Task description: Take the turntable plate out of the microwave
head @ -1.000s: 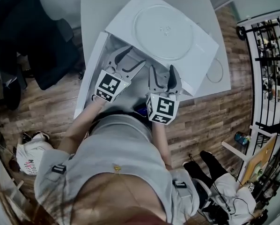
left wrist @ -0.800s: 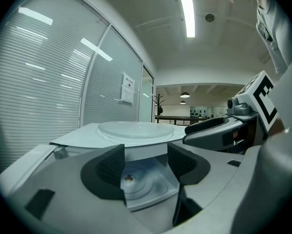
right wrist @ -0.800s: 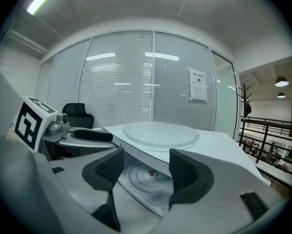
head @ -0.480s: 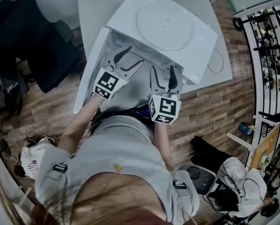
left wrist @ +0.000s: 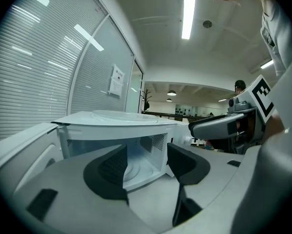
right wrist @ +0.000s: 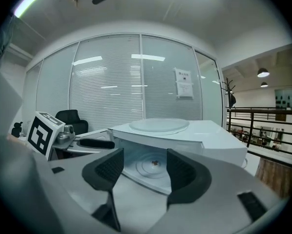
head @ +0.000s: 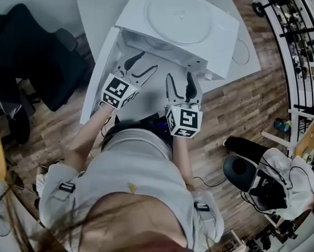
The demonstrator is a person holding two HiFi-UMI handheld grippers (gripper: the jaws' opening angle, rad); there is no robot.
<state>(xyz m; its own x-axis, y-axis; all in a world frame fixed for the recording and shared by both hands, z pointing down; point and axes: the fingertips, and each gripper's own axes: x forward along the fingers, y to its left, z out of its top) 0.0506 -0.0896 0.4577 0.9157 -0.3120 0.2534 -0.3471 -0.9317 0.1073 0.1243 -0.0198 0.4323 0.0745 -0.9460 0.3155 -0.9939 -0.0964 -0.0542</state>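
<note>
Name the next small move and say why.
Probably ease the right gripper forward into the open microwave, toward the round disc on its floor. Both it and the left gripper hang open and empty just outside the cavity, and that disc shows straight ahead of the right jaws.

On brown wood-plank floor [head: 236, 114] at upper left of the head view, a black padded office chair [head: 36, 62], just beside the white rounded surface [head: 94, 9]. At far right, a black metal shelving rack [head: 299, 30], its contents too small to tell. Lower right, a black round-seated chair [head: 240, 171] next to a white cloth bundle [head: 291, 175]. Beyond, white slatted blinds [right wrist: 107, 89] behind glass, a white paper notice [right wrist: 183, 83] on one pane, a dark coat stand [right wrist: 230, 100] near a black railing [right wrist: 265, 123].
</note>
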